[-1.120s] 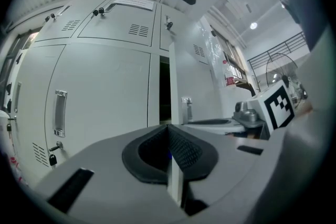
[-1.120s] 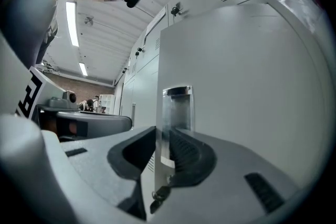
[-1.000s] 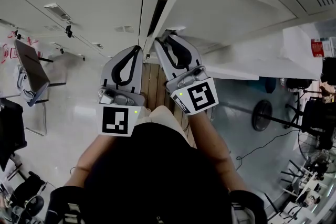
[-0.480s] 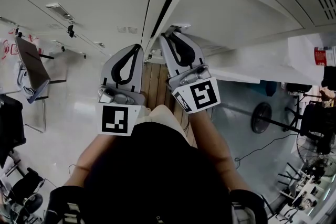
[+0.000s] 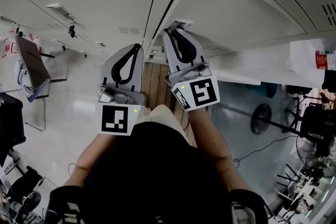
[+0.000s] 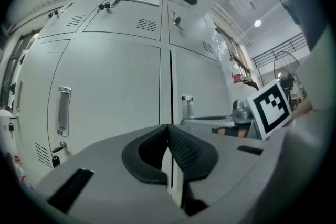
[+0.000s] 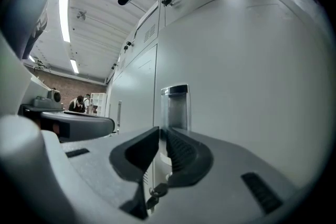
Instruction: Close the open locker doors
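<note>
Swinging the locker door [image 5: 247,13] nearer shut, pushing it at 12 o'clock with the right gripper [image 5: 170,33], just closing its empty jaws together; keeping the left gripper [image 5: 137,46] closed, empty, at 9 o'clock.

Bare left forearm [image 5: 90,159] and right forearm [image 5: 211,140] reach forward side by side, each hand holding a grey plastic gripper with a black-and-white marker cube, both pointing level. The left gripper [image 5: 137,45] has its black-padded fingers [image 6: 185,150] pressed together at the tips with nothing between. The right gripper [image 5: 176,26], slightly further ahead, has just been closing to a thin slit; whether it pinches anything cannot be told.
</note>
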Action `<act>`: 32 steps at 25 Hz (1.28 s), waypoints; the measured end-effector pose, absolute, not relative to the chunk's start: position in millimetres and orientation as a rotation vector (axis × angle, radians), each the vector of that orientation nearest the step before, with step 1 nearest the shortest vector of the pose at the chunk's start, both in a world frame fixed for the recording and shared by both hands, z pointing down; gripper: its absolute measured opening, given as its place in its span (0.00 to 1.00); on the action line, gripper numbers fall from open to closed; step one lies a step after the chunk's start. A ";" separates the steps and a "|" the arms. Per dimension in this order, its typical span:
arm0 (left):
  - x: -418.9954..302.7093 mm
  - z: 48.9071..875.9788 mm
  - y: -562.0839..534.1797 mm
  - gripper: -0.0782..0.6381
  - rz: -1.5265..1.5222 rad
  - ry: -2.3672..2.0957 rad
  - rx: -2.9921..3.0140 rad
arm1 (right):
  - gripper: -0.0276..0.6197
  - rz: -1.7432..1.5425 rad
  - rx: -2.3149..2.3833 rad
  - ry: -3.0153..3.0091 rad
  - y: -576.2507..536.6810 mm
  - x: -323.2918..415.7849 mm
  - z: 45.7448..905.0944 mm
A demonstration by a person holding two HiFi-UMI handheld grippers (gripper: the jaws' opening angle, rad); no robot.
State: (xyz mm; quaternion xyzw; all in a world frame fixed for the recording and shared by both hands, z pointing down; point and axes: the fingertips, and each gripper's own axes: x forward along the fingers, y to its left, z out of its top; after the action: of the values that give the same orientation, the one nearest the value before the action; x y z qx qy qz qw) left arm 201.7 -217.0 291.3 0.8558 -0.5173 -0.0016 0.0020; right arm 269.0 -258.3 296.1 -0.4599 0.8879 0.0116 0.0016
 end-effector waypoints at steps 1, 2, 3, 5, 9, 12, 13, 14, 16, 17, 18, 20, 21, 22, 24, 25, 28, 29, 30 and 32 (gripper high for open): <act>200.7 291.6 -217.5 0.11 -0.002 -1.627 2.683 | 0.11 0.038 -1.450 2.784 -259.5 269.2 296.0; 199.5 291.9 -217.9 0.11 0.000 -1.631 2.680 | 0.11 0.039 -1.455 2.781 -260.7 269.1 295.8; 198.5 292.1 -218.4 0.11 0.001 -1.635 2.677 | 0.11 0.040 -1.459 2.778 -261.7 269.1 295.6; 197.2 292.4 -219.3 0.11 0.001 -1.640 2.671 | 0.11 0.040 -1.469 2.774 -263.9 269.3 295.5; 197.4 293.3 -221.8 0.11 -0.002 -1.639 2.664 | 0.11 0.042 -1.488 2.763 -268.6 269.3 295.9; 198.2 294.2 -223.2 0.11 0.004 -1.637 2.665 | 0.11 0.042 -1.499 2.759 -271.4 269.1 296.1; 198.6 294.3 -223.8 0.11 0.006 -1.637 2.666 | 0.11 0.043 -1.503 2.757 -272.4 269.2 296.2; 198.9 294.2 -224.6 0.11 0.006 -1.637 2.668 | 0.11 0.043 -1.507 2.754 -273.5 269.4 296.3; 198.5 294.6 -225.8 0.11 0.007 -1.639 2.666 | 0.11 0.042 -1.519 2.748 -276.1 269.7 296.6; 197.8 295.0 -226.4 0.11 0.007 -1.642 2.662 | 0.11 0.040 -1.526 2.745 -277.5 269.9 296.9; 196.9 295.4 -226.9 0.11 0.006 -1.645 2.656 | 0.11 0.039 -1.532 2.742 -278.8 270.1 297.0; 194.8 296.3 -227.7 0.11 0.007 -1.653 2.648 | 0.11 0.040 -1.546 2.735 -281.3 270.6 297.0; 193.5 296.9 -227.9 0.11 0.011 -1.657 2.645 | 0.11 0.041 -1.553 2.731 -282.4 270.7 296.8; 192.2 297.3 -227.9 0.11 0.014 -1.662 2.641 | 0.10 0.042 -1.558 2.727 -283.0 270.8 296.6; 189.4 297.8 -227.3 0.11 0.017 -1.673 2.633 | 0.11 0.041 -1.569 2.719 -283.5 270.8 296.4; 188.1 297.7 -226.7 0.11 0.017 -1.678 2.629 | 0.11 0.039 -1.577 2.715 -283.8 270.7 296.3; 184.4 296.3 -222.7 0.11 0.020 -1.697 2.626 | 0.11 0.031 -1.645 2.702 -284.7 270.2 297.2; 183.2 295.9 -220.5 0.11 0.023 -1.704 2.626 | 0.11 0.024 -1.682 2.694 -284.8 270.5 298.0; 182.2 295.8 -218.1 0.11 0.026 -1.710 2.626 | 0.12 0.012 -1.717 2.686 -284.9 270.7 298.5; 181.5 295.2 -212.7 0.11 0.027 -1.719 2.624 | 0.14 -0.019 -1.759 2.684 -285.4 270.3 299.1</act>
State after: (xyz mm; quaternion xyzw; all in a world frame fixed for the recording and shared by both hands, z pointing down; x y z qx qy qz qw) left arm 181.5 -212.7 295.2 0.8365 -0.5478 0.0085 0.0022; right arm 270.3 -285.4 299.1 -0.5478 0.8359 -0.0060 -0.0335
